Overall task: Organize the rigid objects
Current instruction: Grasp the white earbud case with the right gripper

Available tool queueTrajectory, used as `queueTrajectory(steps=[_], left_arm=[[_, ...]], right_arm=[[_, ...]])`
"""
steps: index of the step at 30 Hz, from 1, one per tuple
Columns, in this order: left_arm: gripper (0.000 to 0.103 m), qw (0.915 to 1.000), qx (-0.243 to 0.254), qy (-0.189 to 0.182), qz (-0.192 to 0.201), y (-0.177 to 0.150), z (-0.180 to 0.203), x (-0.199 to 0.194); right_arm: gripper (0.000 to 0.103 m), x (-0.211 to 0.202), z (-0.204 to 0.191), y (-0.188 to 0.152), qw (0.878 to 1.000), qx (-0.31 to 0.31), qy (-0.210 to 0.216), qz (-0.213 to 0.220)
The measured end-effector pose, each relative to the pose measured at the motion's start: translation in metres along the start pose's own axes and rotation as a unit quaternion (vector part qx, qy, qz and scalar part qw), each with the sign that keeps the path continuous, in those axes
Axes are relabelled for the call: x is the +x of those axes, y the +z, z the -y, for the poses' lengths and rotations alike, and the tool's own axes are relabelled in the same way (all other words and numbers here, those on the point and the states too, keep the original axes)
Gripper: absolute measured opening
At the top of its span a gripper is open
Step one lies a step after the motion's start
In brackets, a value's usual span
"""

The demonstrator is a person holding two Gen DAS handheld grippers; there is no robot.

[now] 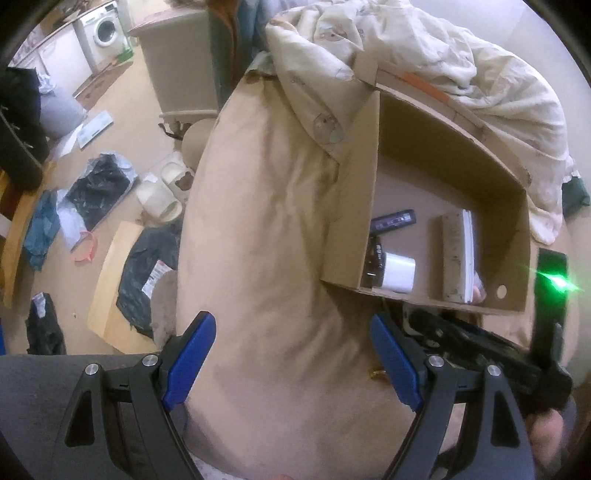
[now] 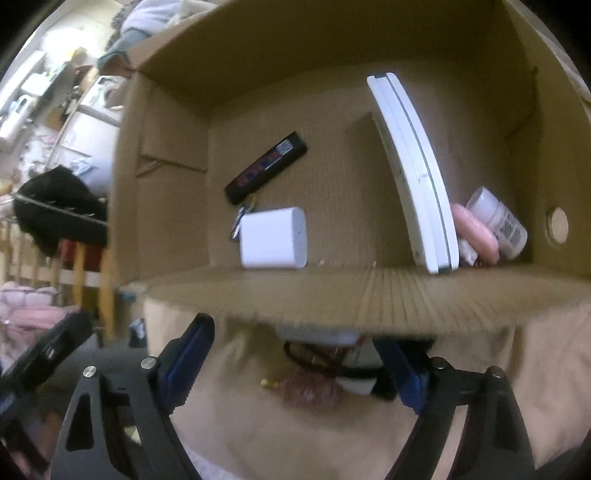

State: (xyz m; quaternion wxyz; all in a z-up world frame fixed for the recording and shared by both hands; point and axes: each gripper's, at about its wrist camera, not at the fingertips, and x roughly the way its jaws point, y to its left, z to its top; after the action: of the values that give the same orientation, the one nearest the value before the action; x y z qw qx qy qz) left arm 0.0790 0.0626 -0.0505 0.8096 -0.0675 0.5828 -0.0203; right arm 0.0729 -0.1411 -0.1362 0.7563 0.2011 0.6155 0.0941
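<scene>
An open cardboard box (image 1: 351, 206) (image 2: 166, 192) lies on a beige bed cover. Inside it are a white charger block (image 2: 273, 238) (image 1: 399, 271), a black stick-shaped device (image 2: 266, 168) (image 1: 393, 220), a long white flat device on its edge (image 2: 417, 177) (image 1: 460, 254), a pink item (image 2: 476, 232) and a small white bottle (image 2: 498, 221). My left gripper (image 1: 291, 354) is open and empty over the cover, left of the box. My right gripper (image 2: 295, 354) is open just in front of the box's near wall, above loose small items (image 2: 332, 376) on the cover.
A rumpled cream duvet (image 1: 424, 48) lies behind the box. The floor at left holds slippers (image 1: 162, 192), dark bags (image 1: 99, 184) and a brown envelope (image 1: 110, 288). A washing machine (image 1: 101, 31) stands far back. The right gripper's black body (image 1: 480, 350) shows beside the box.
</scene>
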Motion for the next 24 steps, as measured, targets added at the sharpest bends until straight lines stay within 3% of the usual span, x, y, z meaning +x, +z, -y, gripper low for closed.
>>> queueTrajectory(steps=[4,12,13,15,19,24], left_arm=[[0.084,0.9998,-0.002,-0.019,-0.008,0.001,0.002,0.001],[0.084,0.9997,-0.007,-0.022,-0.010,0.005,0.005,0.003],[0.084,0.9997,-0.009,-0.019,-0.010,0.005,0.004,0.003],[0.084,0.9997,-0.010,-0.017,-0.012,0.004,0.002,0.004],[0.084,0.9998,-0.013,-0.011,-0.013,0.005,0.000,0.006],[0.084,0.9996,-0.022,-0.007,-0.016,0.005,-0.004,0.007]], right_arm=[[0.094,0.011,-0.002,0.006,1.000,0.006,-0.013,-0.013],[0.091,0.029,-0.030,0.000,0.995,-0.064,-0.078,-0.017],[0.086,0.030,-0.032,-0.002,0.994,-0.072,-0.085,-0.015],[0.057,0.032,-0.037,-0.004,0.991,-0.084,-0.103,-0.012],[0.057,0.026,-0.040,-0.011,0.991,-0.095,-0.094,-0.011],[0.057,-0.013,-0.035,-0.023,0.994,-0.094,-0.055,-0.008]])
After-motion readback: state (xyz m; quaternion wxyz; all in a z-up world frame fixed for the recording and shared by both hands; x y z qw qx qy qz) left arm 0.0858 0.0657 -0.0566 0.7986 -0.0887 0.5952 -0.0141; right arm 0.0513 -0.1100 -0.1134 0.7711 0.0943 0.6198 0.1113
